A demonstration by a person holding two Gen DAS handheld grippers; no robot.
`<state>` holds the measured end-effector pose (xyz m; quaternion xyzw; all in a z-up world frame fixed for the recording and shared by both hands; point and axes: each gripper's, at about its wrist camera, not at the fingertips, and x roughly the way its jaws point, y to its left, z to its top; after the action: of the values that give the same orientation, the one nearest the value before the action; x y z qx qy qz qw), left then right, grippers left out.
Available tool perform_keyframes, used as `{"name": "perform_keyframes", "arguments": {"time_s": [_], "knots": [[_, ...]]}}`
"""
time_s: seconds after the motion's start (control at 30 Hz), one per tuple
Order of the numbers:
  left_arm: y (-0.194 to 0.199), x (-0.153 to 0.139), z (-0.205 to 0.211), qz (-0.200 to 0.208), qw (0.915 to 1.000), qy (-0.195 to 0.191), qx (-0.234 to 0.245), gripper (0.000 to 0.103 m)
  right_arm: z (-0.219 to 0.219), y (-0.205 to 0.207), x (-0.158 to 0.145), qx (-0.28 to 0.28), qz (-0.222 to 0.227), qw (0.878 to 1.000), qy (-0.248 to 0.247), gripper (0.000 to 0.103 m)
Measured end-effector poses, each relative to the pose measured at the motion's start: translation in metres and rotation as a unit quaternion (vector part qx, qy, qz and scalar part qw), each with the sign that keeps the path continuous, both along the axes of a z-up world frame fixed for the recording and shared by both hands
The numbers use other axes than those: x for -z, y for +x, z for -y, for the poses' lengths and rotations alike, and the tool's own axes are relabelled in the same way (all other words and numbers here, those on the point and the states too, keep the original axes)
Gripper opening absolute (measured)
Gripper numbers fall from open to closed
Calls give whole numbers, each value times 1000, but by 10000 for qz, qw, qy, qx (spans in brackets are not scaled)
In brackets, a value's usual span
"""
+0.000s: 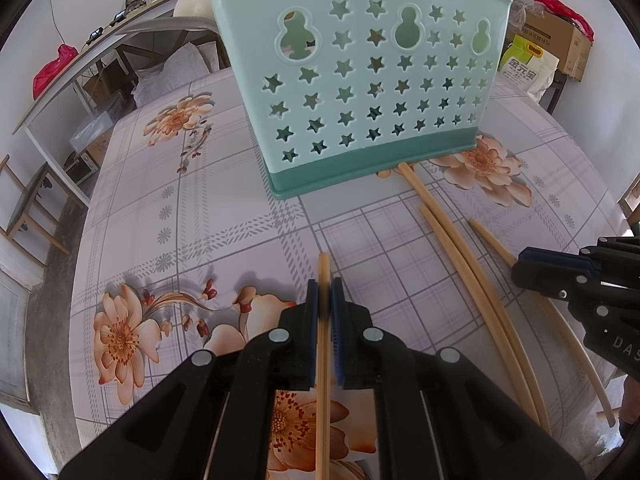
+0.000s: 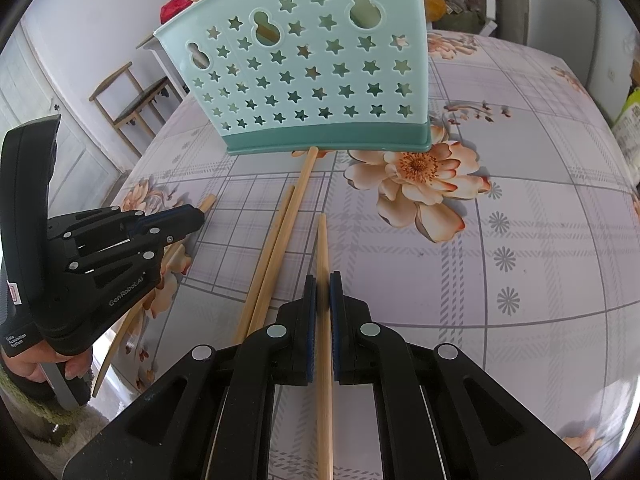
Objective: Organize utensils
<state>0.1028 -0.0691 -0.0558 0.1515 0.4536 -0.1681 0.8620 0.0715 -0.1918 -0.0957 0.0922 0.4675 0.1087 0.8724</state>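
Left gripper (image 1: 325,292) clamping chopstick (image 1: 323,360), right gripper (image 2: 322,286) likewise

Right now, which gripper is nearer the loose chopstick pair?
Right. The right gripper sits just right of the chopstick pair; the left gripper is farther off to its left.
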Motion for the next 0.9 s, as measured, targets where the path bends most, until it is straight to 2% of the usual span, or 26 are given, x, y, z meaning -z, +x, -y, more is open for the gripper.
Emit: {"name": "perform_keyframes", "arguments": {"time_s": [0.9], "knots": [[-3,-1,6,83,9999,92,-3,6,1,-1,-2,9,-6,10000,34,5]]}}
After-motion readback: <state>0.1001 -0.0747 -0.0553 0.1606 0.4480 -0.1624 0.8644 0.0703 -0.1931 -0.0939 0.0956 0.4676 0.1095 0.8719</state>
